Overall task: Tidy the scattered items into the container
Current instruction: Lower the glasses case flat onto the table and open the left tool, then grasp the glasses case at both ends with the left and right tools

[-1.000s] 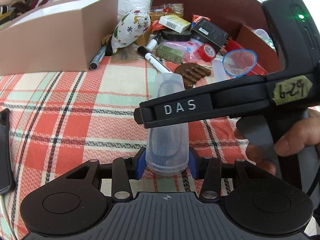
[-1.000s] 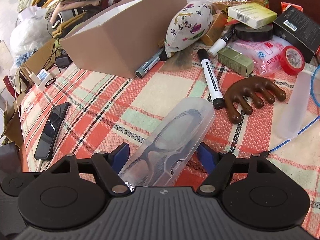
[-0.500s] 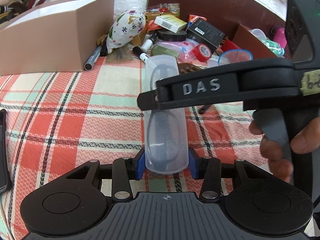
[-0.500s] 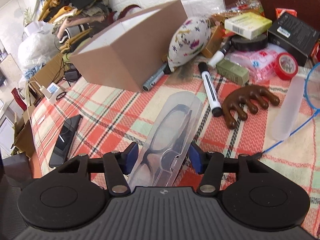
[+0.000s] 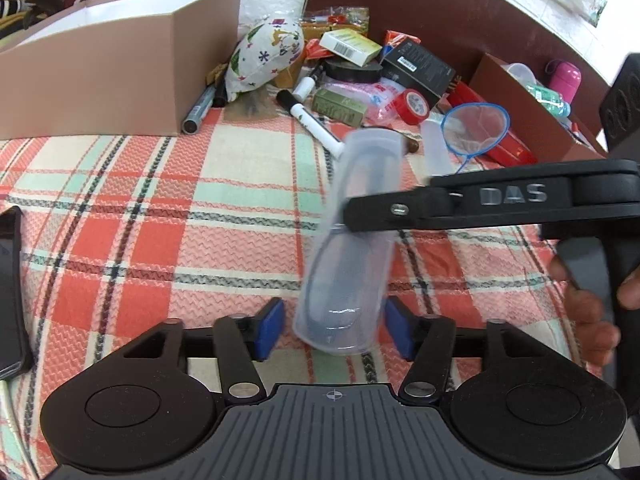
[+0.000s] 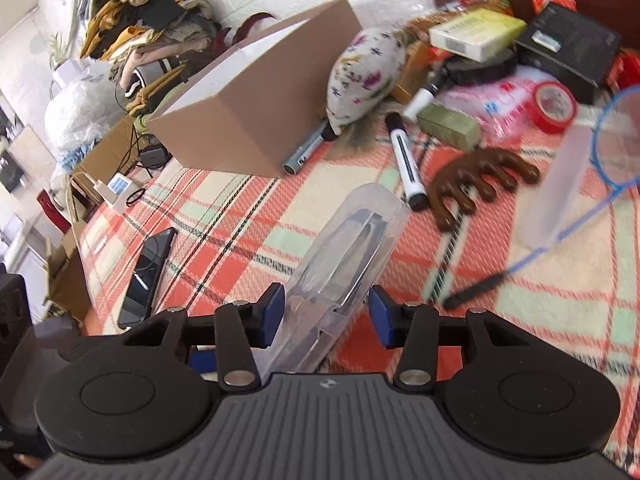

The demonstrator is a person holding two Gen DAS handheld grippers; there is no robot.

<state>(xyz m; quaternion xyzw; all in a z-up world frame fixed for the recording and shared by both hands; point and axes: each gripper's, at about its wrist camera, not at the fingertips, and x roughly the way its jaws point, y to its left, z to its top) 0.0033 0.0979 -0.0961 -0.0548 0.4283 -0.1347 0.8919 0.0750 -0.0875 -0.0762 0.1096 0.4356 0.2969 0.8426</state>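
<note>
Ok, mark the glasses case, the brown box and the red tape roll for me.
glasses case [image 6: 352, 240], right wrist view, clear lid's middle.
brown box [image 5: 100, 80], left wrist view, front wall.
red tape roll [image 6: 554, 106], right wrist view, red rim.

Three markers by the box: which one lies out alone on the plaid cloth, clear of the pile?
The white marker with the black cap, lying beside the brown comb. The grey marker lies against the box, and the short white one is in the pile.

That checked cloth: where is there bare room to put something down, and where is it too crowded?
The checked cloth lies bare in a wide patch between the brown box, the black phone at the left edge and the clear glasses case. It is crowded beyond the white marker: red tape roll, blue net, small boxes.
</note>
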